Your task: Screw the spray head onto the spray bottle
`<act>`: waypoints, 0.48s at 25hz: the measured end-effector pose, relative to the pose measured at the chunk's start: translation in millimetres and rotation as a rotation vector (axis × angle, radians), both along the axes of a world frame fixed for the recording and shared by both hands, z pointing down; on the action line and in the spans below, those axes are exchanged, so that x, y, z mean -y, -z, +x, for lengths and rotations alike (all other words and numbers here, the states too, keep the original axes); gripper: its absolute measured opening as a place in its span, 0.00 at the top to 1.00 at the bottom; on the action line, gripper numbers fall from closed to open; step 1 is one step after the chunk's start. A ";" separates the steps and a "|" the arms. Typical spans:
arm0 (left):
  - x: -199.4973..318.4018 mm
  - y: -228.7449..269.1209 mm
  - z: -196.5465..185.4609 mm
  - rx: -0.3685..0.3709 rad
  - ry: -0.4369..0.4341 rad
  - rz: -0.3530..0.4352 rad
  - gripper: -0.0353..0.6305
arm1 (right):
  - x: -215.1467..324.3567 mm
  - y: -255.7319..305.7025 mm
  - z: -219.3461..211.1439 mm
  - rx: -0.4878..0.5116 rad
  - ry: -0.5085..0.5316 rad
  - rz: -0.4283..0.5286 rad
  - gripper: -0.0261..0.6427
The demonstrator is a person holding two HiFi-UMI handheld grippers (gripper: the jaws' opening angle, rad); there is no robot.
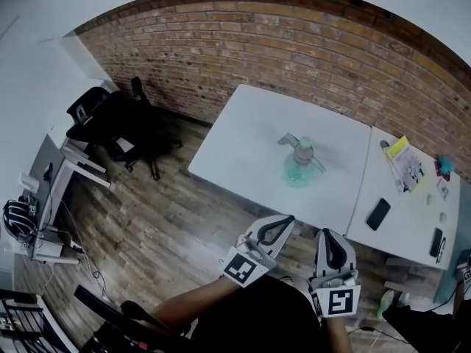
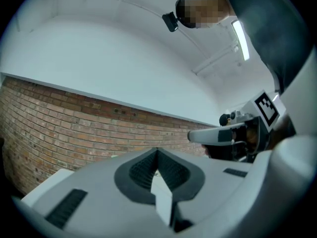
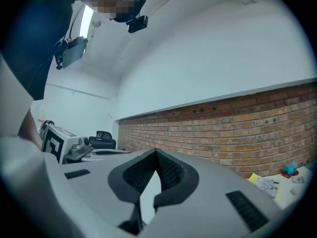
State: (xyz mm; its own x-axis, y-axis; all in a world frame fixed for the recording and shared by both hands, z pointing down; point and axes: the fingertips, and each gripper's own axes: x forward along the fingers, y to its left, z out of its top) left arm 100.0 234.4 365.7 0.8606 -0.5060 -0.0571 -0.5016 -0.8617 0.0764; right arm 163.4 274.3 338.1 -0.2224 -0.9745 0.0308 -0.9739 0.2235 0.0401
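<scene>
well, my left tongs [image 1: 288, 219] and right tongs [image 1: 329, 235] are pressed together empty, so poking ahead could topple the spray bottle [image 1: 300, 166].

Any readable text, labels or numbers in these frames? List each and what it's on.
No text can be read.
Papers: print too small to read.
Left gripper, right gripper: cubes bear square black-and-white markers, no letters.
Spray bottle: no legible label.

Office w/ white desks [image 1: 250, 134], swivel chair [image 1: 110, 118], brick wall [image 1: 294, 35].
</scene>
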 end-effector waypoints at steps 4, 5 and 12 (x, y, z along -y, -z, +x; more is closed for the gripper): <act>-7.3 -4.4 2.1 0.027 -0.003 -0.001 0.94 | -9.3 -0.9 3.9 -0.023 -0.005 0.008 0.95; -9.2 -3.6 3.1 0.022 -0.006 -0.005 0.94 | -11.5 0.5 5.3 -0.034 -0.008 0.011 0.95; -22.1 -3.6 -1.0 -0.006 -0.012 -0.025 0.94 | -20.8 -0.6 3.6 -0.055 -0.024 0.001 0.95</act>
